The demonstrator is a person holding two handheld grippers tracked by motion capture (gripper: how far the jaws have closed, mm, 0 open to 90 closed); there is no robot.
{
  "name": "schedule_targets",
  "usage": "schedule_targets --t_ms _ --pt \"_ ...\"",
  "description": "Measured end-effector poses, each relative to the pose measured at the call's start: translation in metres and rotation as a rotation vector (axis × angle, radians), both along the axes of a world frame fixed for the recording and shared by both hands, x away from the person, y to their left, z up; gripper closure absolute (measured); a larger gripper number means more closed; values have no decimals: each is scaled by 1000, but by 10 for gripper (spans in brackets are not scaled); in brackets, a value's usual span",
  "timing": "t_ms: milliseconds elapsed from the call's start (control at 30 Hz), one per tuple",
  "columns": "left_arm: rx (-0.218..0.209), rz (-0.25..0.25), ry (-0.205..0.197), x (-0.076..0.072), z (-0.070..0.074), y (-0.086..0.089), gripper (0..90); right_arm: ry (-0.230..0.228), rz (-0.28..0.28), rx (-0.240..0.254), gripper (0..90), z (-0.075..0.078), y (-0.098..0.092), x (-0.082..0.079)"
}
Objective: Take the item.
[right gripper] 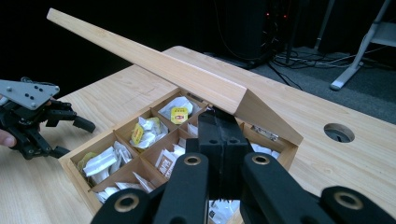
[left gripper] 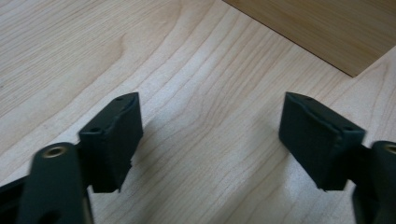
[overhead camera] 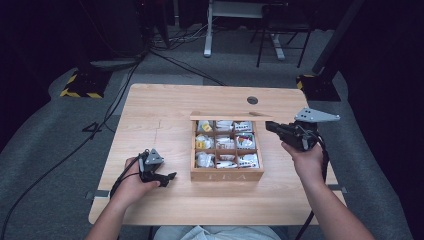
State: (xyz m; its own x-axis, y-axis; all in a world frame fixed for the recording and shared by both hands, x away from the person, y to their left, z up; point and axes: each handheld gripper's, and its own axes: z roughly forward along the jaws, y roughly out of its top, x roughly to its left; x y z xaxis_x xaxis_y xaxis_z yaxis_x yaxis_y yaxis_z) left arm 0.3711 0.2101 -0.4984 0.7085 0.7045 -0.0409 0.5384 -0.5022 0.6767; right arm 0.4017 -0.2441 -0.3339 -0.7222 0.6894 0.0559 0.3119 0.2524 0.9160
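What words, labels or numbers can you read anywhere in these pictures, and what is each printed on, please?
"TEA": on the front wall of the wooden box, faint in the high view.
Print on the tea packets: too small and blurred to read.

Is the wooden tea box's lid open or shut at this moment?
Open. The lid stands raised over the tea box, whose compartments with tea bags lie exposed.

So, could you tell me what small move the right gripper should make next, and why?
Probably it should open its jaws and dip toward one packet. The right gripper is shut with nothing between its jaws, hovering over the tea box, whose lid stands open, leaving the packets reachable. The left gripper rests open on the table, beside the box.
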Motion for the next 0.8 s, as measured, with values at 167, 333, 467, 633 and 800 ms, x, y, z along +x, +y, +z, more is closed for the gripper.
schedule_targets --t_ms 167,333,467,633,800 --pt "-26 17 -6 0 10 0 285 3 -4 0 900 1 0 1" --pt "-60 12 -32 0 31 -3 289 8 -3 2 900 1 0 1" --pt "-79 3 -46 0 44 -7 291 16 -2 9 900 2 0 2" --pt "-111 -29 -60 -1 59 -12 313 25 -1 7 900 4 0 3" --pt "-134 -56 -76 -1 76 -19 312 26 0 14 900 4 0 4"
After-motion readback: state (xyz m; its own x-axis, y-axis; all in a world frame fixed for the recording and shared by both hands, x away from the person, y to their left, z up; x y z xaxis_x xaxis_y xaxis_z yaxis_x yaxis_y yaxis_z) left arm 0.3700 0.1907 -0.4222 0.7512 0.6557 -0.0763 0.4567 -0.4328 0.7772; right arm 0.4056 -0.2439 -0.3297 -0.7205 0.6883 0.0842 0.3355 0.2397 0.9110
